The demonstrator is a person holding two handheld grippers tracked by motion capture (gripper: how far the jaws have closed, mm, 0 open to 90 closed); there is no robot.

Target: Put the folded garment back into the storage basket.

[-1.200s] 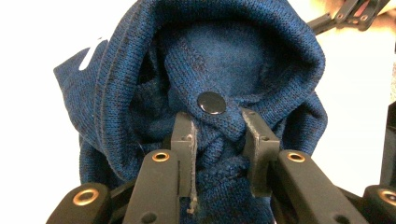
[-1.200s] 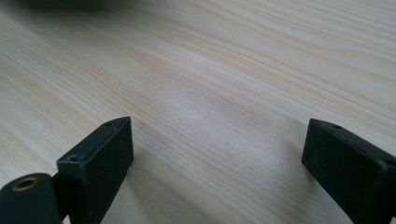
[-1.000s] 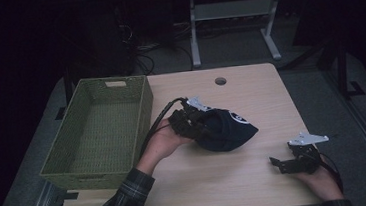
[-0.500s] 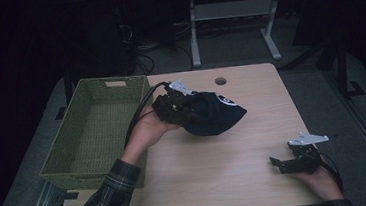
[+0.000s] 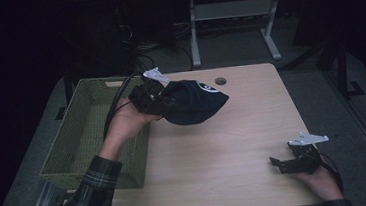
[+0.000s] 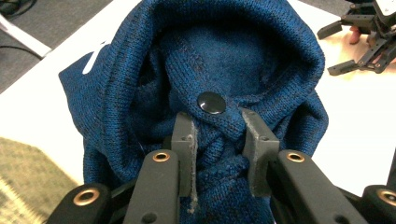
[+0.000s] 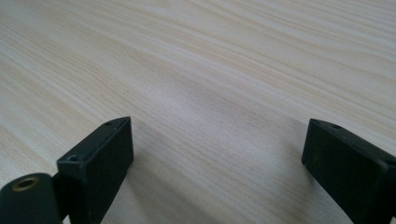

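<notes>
1. The left gripper (image 5: pixel 163 102) pinches a fold of the blue knit hat (image 5: pixel 193 102); in the left gripper view its pads (image 6: pixel 184 140) bite the fabric just below a black snap (image 6: pixel 211 102).
2. The hat hangs ahead of that gripper, lifted clear of the table (image 5: pixel 216 165), and the basket (image 5: pixel 81 142) lies just to the gripper's outer side (its near rim is almost under the wrist).
3. The right gripper (image 5: pixel 289 163) rests low on the table, well apart from the hat, with its jaws spread and nothing between them.
4. The step in hand looks like carrying the hat over to the basket. To do it well, keep the pinch firm, since only a small fold is caught and knit can slip.
5. Keep the hat high enough that its sagging bulk clears the basket wall; dragging it over the rim could snag the weave or tug the fold loose.
6. Bring the gripper over the middle of the basket before letting go, so the hat drops inside and does not drape on the rim.
7. The right gripper can stay where it is (it is out of the way).
</notes>
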